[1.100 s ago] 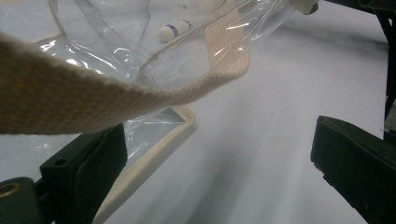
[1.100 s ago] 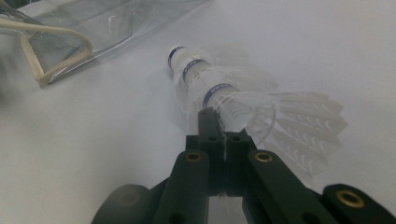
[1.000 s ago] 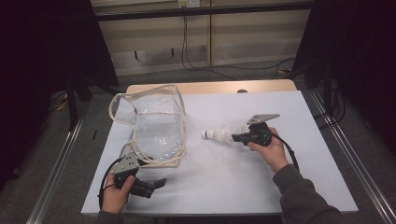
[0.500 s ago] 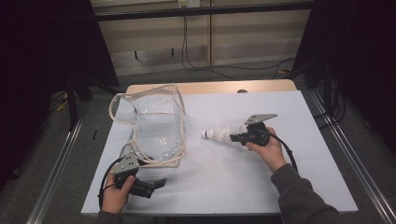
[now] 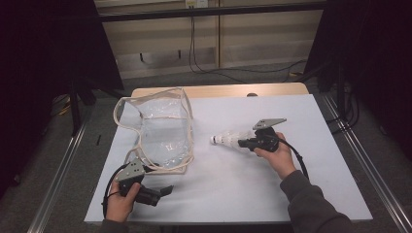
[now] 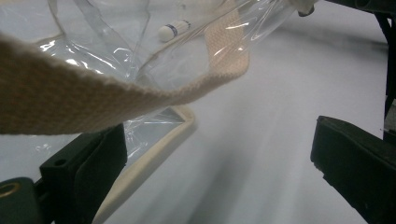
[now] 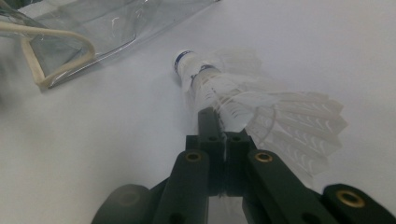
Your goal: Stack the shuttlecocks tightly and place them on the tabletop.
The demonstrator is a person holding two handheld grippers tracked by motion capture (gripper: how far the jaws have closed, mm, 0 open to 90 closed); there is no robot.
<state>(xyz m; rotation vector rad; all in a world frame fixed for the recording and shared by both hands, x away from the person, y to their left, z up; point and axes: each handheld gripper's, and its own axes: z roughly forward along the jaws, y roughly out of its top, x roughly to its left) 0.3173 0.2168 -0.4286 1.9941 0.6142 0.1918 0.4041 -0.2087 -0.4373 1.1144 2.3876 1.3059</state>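
Pretty dim room overall, most of the light lands on the table (image 5: 320, 145), which has a pale white-blue cover with a strip of bare wood (image 5: 218, 91) showing at the far edge. Grey floor (image 5: 68, 165) all around it. Metal rails (image 5: 362, 160) run along both sides. Back wall is light panelling (image 5: 252, 36) with black cables (image 5: 194, 53) hanging down and trailing across the floor. Dark curtains or panels (image 5: 43, 53) close in left and right.

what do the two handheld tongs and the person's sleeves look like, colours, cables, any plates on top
Both tongs are black. The left tongs have blocky black jaws, a grey three-cornered plate on top and a black cable looping beside the hand. The right tongs carry the same grey plate, brass-coloured rivets on the jaw arms, and a black cable trailing along the forearm. The right grey long sleeve ends at the wrist.
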